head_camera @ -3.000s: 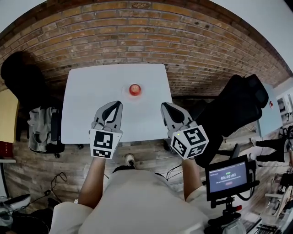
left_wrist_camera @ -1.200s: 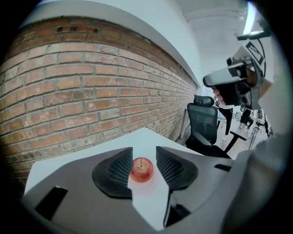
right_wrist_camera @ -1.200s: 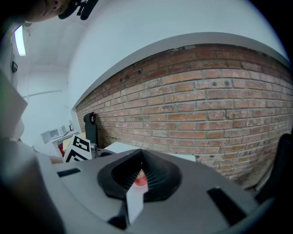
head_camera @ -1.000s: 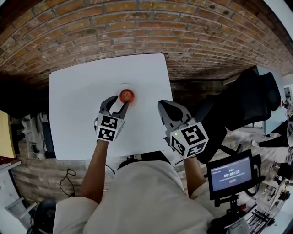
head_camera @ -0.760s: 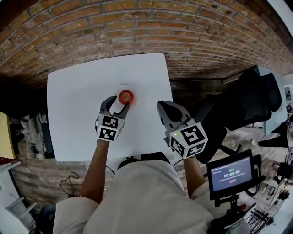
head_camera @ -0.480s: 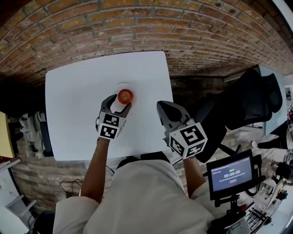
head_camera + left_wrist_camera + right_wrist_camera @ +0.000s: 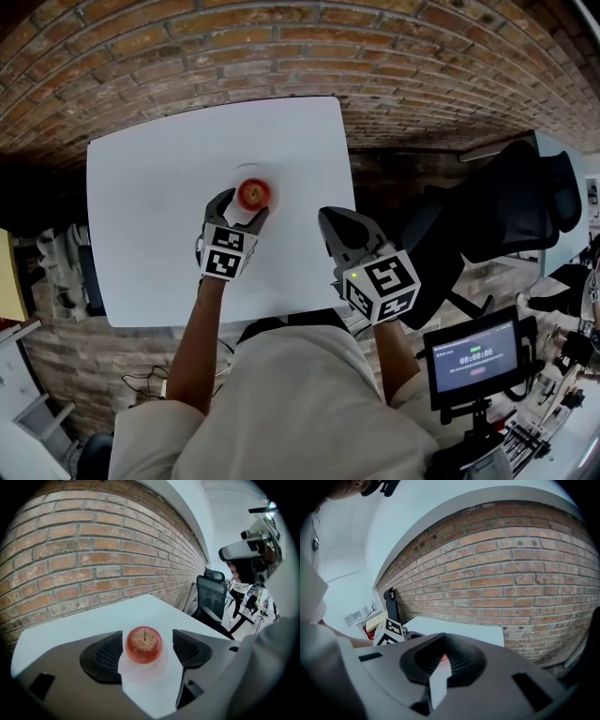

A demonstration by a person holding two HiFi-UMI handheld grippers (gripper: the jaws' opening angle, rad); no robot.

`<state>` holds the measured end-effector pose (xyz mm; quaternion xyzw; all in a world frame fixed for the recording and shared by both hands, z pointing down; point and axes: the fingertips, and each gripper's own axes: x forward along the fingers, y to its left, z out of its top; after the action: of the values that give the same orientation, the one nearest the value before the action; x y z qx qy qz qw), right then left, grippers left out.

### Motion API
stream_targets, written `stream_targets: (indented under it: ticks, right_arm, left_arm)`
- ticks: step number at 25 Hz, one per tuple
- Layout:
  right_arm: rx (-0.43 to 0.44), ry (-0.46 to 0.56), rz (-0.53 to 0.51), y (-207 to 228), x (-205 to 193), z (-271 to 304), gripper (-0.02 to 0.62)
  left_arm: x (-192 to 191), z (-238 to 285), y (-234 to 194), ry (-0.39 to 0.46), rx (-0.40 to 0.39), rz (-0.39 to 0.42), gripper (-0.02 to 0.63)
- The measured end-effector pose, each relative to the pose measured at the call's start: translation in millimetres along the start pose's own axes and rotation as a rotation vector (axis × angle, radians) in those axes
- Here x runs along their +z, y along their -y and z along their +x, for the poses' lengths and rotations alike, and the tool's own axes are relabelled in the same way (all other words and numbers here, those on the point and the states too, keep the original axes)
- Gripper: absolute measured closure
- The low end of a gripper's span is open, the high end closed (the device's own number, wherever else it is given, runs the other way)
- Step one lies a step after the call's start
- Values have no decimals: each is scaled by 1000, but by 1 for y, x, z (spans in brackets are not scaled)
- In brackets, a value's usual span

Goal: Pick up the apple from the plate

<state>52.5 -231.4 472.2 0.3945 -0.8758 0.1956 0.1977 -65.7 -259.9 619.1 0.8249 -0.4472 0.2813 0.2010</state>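
A red apple [image 7: 253, 193] sits on a small white plate [image 7: 251, 174] near the middle of the white table [image 7: 150, 187]. My left gripper [image 7: 242, 206] reaches it from the near side. Its jaws are opening, one on each side of the apple [image 7: 144, 644], and the pads [image 7: 110, 654] stand apart from the fruit without pressing it. The plate [image 7: 143, 672] lies low between the jaws. My right gripper [image 7: 330, 218] hovers over the table's right near edge, shut and empty. In the right gripper view a red sliver of the apple [image 7: 442, 658] shows behind its closed jaws [image 7: 440, 660].
A brick surface surrounds the table. A black office chair [image 7: 506, 216] stands to the right, with a small screen on a stand [image 7: 469, 361] nearer to me. The left gripper's marker cube [image 7: 389, 630] shows in the right gripper view.
My left gripper came forward and down to the plate and its jaws widened until they straddle the apple. The right gripper sank a little and stayed shut.
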Motion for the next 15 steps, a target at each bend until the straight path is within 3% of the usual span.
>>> stream_targets:
  ticks: [15]
  right_arm:
    - [7,-70,62,-1,-30,12,592]
  left_arm:
    - [-26,17,-5,-93,37,19,261]
